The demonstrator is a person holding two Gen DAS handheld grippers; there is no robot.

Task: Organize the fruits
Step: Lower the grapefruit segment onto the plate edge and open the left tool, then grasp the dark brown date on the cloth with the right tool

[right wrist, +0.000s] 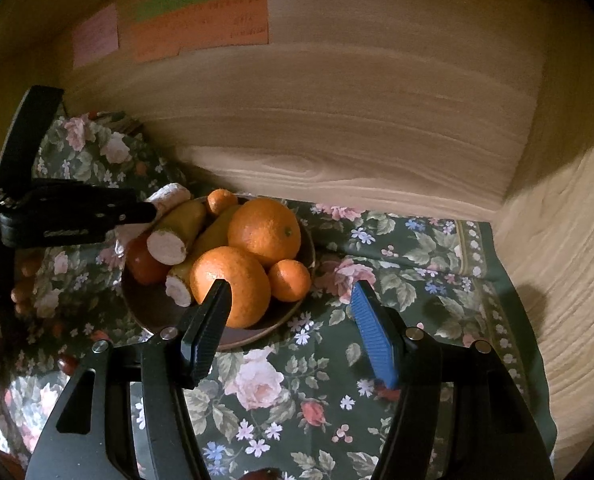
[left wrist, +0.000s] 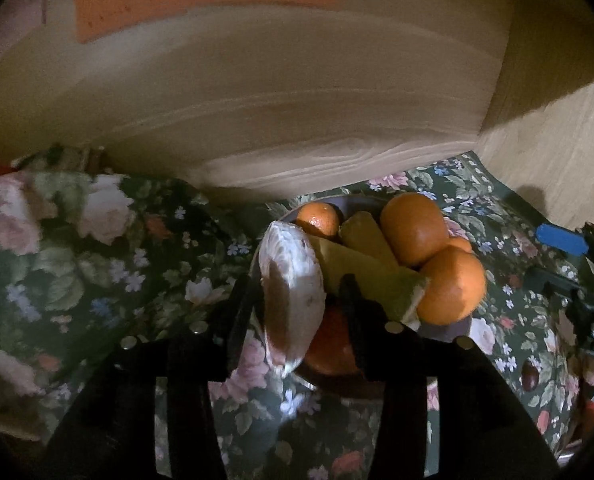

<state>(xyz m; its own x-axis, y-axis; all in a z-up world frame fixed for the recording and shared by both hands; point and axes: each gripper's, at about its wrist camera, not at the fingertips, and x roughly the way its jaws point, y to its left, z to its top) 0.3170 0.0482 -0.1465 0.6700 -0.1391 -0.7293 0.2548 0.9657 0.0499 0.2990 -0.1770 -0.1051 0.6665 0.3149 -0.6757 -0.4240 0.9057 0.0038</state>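
A brown wooden bowl [right wrist: 257, 330] on the floral cloth holds two large oranges [right wrist: 265, 230], small mandarins [right wrist: 289, 280], yellow cut fruit pieces with white ends [right wrist: 169, 246] and a red fruit [right wrist: 143, 260]. My left gripper [left wrist: 301, 300] is shut on a pale cut fruit piece [left wrist: 291, 292] and holds it at the bowl's left edge; it also shows in the right wrist view [right wrist: 149, 208] with the piece [right wrist: 171, 196]. My right gripper [right wrist: 293, 304] is open and empty, just in front of the bowl, its black finger [right wrist: 207, 332] over the rim.
A wooden wall [right wrist: 337, 120] with coloured paper notes [right wrist: 201, 28] stands right behind the bowl, and a wooden side wall [right wrist: 557, 260] is at the right. Small red and orange fruits [right wrist: 67, 362] lie on the cloth [right wrist: 337, 400] at the left.
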